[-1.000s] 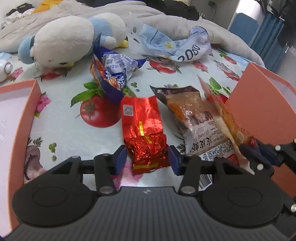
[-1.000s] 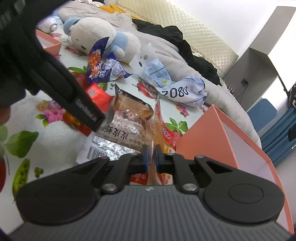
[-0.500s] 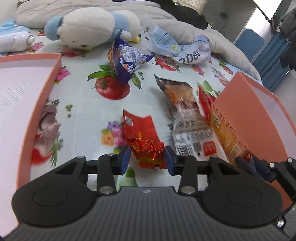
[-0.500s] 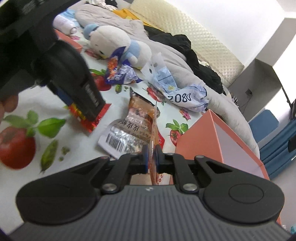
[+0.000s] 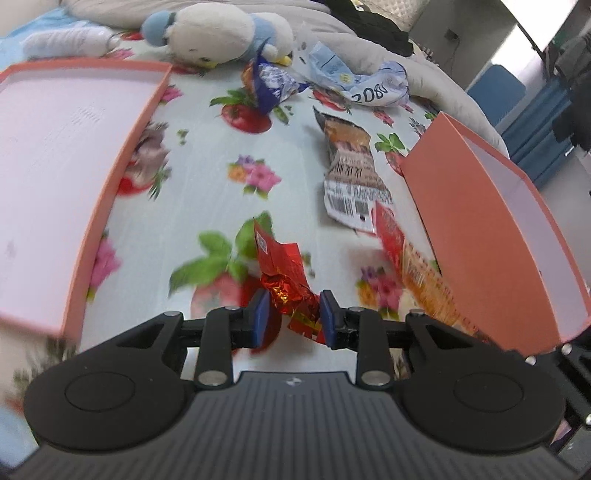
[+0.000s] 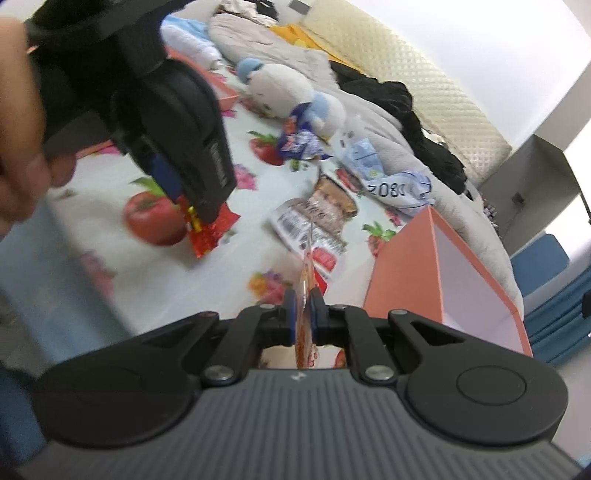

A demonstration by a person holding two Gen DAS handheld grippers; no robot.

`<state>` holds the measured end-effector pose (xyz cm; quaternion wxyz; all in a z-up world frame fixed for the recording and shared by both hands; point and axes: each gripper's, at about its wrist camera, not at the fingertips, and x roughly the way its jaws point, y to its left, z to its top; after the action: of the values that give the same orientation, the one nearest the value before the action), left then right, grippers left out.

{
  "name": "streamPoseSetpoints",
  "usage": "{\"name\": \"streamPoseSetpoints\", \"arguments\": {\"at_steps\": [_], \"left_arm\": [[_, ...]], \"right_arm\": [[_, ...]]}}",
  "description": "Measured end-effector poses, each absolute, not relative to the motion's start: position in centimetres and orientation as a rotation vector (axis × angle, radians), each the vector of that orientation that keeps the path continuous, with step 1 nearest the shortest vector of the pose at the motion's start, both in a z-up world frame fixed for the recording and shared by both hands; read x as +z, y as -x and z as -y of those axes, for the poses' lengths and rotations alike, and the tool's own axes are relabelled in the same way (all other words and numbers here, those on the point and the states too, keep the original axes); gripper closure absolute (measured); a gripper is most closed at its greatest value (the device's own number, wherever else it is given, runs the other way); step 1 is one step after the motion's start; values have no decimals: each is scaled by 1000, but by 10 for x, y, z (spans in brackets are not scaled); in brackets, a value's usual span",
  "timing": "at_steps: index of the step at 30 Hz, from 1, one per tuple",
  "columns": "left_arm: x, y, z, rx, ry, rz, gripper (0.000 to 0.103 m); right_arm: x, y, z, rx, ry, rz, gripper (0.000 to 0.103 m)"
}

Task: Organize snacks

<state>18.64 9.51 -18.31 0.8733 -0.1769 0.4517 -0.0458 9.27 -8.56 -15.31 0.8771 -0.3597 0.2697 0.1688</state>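
My left gripper (image 5: 291, 314) holds a red foil packet (image 5: 280, 266) crumpled between its blue pads, and its jaws are closing on it. The packet hangs off the flowered tablecloth (image 5: 221, 147); the right wrist view shows that red foil packet (image 6: 210, 232) under the left gripper (image 6: 184, 195). My right gripper (image 6: 303, 306) is shut on a flat orange-red packet (image 6: 306, 280), held edge-on. That orange-red packet (image 5: 417, 273) sits beside the right salmon box (image 5: 476, 229). A brown and silver packet (image 5: 351, 173) lies on the cloth between the two boxes.
A shallow salmon box (image 5: 122, 173) with a white inside lies at the left. The other salmon box (image 6: 402, 277) stands at the right. Farther back are a blue packet (image 5: 269, 85), a white-blue bag (image 5: 369, 85), a plush toy (image 5: 221, 33) and bedding.
Both grippers have drawn back toward the near edge and risen a little. The left jaws have narrowed and crumpled the red packet, lifting it off the cloth. The right gripper keeps its orange-red packet.
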Motion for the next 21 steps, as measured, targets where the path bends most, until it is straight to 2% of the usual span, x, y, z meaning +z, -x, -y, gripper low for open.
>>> {"name": "streamPoseSetpoints", "arguments": {"at_steps": [5, 13, 21], "left_arm": [[-183, -154, -102, -79, 416, -960, 69], [-184, -117, -97, -54, 382, -978, 69], [-200, -112, -97, -24, 359, -1026, 69]], "right_arm": [[-155, -71, 91, 384, 735, -594, 92], [-165, -70, 111, 449, 495, -757, 90], [-191, -78, 122, 480, 341, -852, 89]]}}
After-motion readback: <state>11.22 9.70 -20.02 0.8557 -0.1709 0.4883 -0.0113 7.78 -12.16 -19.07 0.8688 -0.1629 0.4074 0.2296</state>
